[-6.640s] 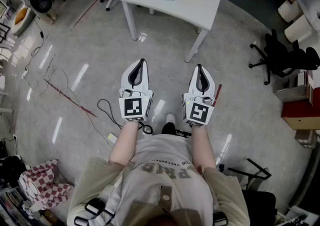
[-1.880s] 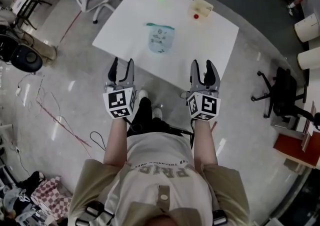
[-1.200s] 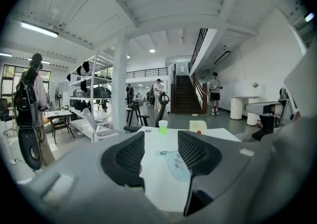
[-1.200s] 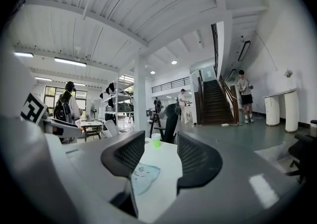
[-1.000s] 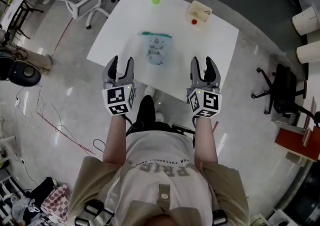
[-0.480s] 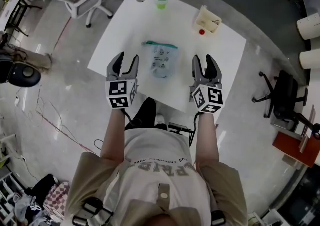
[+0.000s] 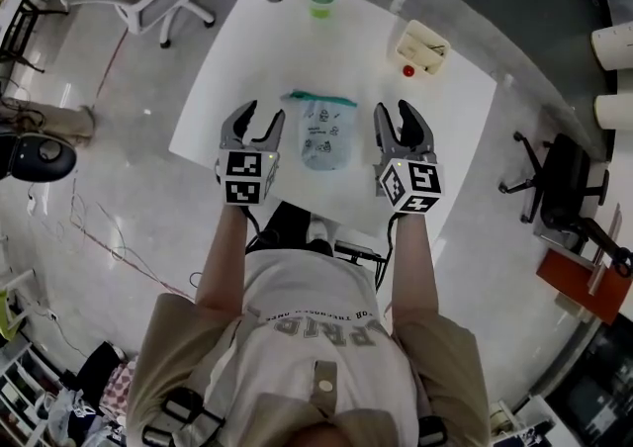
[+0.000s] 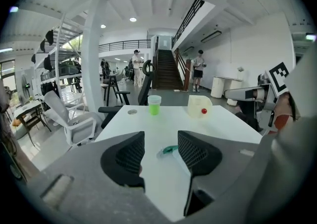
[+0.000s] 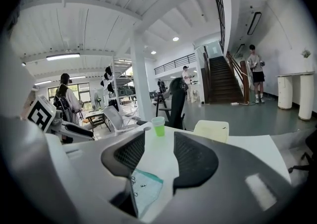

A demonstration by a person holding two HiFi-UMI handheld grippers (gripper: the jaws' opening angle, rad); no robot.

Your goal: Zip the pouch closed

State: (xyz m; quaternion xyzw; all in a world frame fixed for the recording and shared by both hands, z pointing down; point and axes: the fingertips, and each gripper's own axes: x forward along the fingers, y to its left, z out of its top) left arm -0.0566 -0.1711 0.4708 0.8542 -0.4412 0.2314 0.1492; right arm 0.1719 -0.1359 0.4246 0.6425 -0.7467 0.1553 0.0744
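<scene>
Right, both my tools are empty. My left gripper (image 7: 259,117) has its jaws spread with only bare table showing in the gap, and my right gripper (image 7: 395,111) is spread the same way. Neither touches anything.

The pouch (image 7: 322,134) lies flat on the white table (image 7: 237,69) between the two. The left gripper is at its 9 o'clock and the right at its 3 o'clock. It is clear plastic with a teal zip strip (image 7: 318,97) along its far edge. I cannot tell what it holds, nor how far the zip is drawn.

At the pouch's 12 o'clock a green cup (image 7: 320,0) stands upright; whether it holds anything I cannot tell. At about 2 o'clock sits an open cream box (image 7: 424,43) with something thin and dark lying in it. A small red ball (image 7: 407,70) is outside, against the box's near side.

Only the head view shows the whole pouch. My left gripper view catches just its teal end, beside the right-hand jaw. My right gripper view shows a corner with dark print, low between the jaws. Both gripper views also show a staircase (image 8: 168,69) with people near it.
</scene>
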